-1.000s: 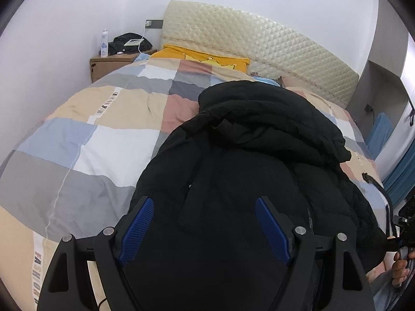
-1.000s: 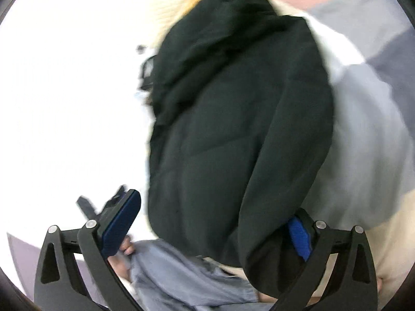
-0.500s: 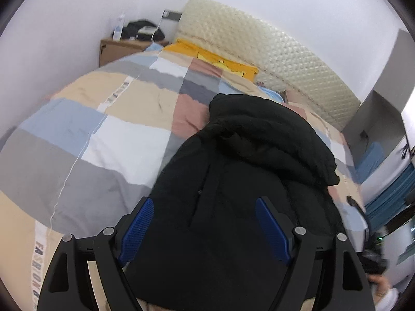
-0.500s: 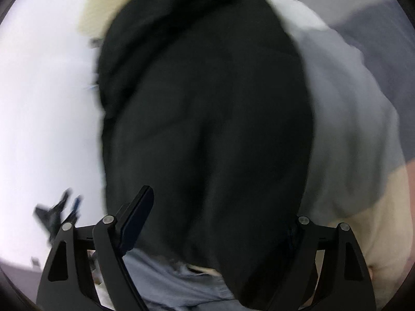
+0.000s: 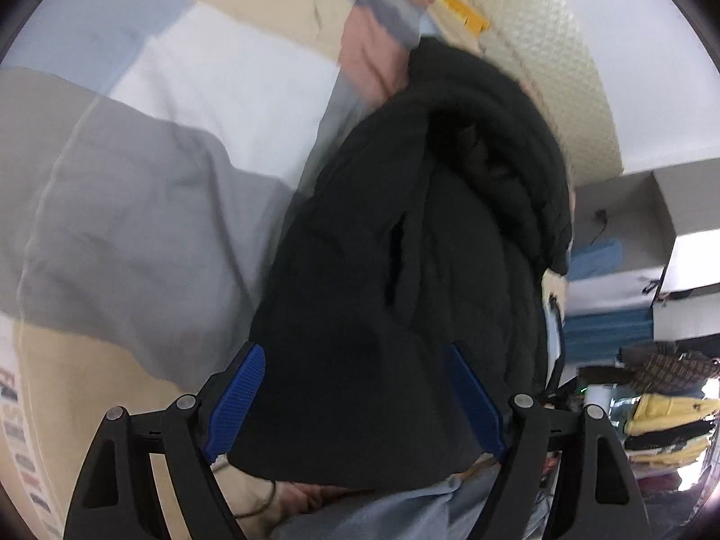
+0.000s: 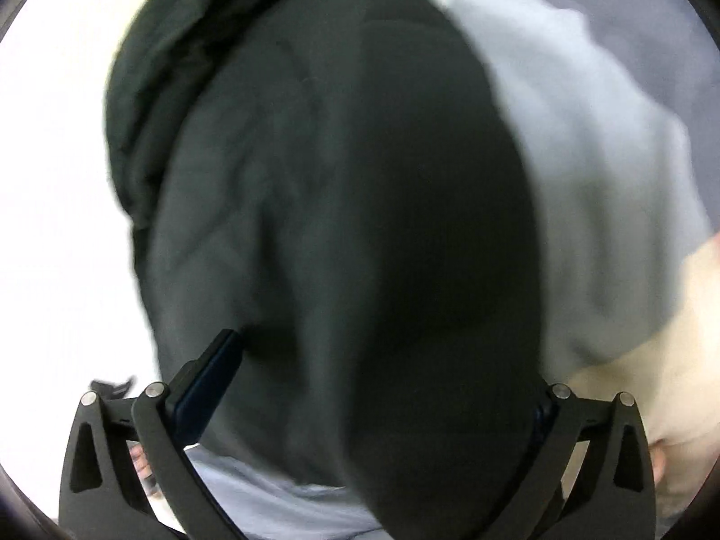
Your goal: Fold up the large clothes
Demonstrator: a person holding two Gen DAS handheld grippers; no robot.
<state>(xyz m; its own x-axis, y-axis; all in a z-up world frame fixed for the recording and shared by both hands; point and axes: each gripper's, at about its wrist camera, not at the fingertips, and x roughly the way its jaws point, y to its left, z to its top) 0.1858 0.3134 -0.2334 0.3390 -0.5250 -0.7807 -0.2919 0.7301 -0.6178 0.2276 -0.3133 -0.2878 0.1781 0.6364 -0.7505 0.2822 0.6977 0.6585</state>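
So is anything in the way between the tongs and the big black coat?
Nothing visible is. In both wrist views the black coat bulges between the fingers of the wide-open left tongs and right tongs. The only other thing nearby is the patchwork quilt.

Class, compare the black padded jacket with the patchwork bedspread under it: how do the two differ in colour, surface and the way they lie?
Colour: the black padded jacket is one dark shade; the patchwork bedspread is blocks of grey, white, blue, beige and pink.
Surface: the jacket looks thick and puffy, the bedspread thin and softly wrinkled.
Pose: the jacket is heaped and bunched, the bedspread spread wide beneath it.
Both are soft fabric.
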